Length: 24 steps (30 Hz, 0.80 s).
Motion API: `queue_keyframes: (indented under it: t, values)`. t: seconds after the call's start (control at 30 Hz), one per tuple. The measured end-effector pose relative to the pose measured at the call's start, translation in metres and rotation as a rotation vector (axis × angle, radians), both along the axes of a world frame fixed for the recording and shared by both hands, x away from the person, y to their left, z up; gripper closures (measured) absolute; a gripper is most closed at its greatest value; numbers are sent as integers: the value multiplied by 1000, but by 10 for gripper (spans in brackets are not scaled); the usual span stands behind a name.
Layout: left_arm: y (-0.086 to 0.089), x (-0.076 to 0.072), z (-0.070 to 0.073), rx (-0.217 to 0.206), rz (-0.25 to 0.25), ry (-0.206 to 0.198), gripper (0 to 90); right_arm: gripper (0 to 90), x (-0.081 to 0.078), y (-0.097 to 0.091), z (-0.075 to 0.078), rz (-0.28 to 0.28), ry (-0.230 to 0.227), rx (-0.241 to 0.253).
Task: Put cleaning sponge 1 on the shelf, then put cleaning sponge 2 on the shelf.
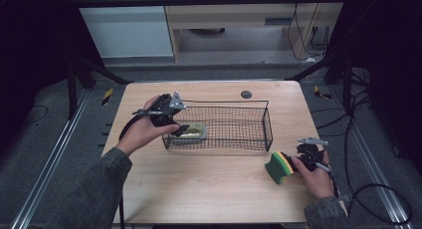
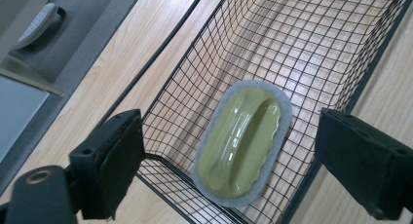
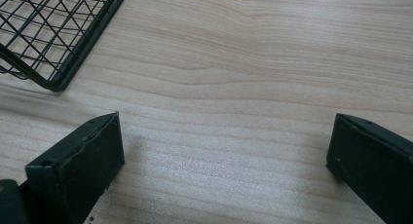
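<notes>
**Scrubbing pad lies in the wire basket**

The scrubbing pad (image 2: 241, 146), olive-green handle up, lies flat at the basket's near-left end. The left gripper (image 1: 177, 128) hovers just above it, jaws spread wide with nothing between the pads. Around it stands the black wire basket (image 1: 268, 120) on the wooden table (image 1: 209, 184). The right gripper (image 3: 224, 156) rests wide open over bare table, beside a green-and-yellow sponge (image 1: 277, 167).

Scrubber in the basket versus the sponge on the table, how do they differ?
The scrubber lies inside the wire basket; the sponge sits on the bare table, by the right gripper. The scrubber is an olive oval on a grey pad; the sponge is bright green and yellow. Both are cleaning pads.
</notes>
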<state>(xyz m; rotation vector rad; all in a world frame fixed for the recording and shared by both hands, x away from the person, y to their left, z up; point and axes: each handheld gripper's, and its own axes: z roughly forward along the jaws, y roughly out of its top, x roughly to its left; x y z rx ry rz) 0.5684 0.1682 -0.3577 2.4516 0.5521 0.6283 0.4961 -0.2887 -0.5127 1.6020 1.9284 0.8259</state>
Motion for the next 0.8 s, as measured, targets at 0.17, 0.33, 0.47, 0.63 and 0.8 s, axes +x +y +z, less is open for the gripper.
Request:
queue_keyframes:
  t: [0.17,0.33,0.47,0.63,0.8]
  values:
    - [10,-12,1,-54,27,-2,64,4,0,0,0,-4,1,1]
    - [27,-34,-7,-135,75,-25,45,4,0,0,0,2,0,5]
    - [45,-51,-27,-159,145,-15,41,7,1,-3,1,20,7,5]
    - [60,-70,-75,-212,221,41,42,105,0,-10,8,11,13,-6]
    - [64,-72,-110,-216,226,161,51,112,-11,-9,18,14,8,-31]
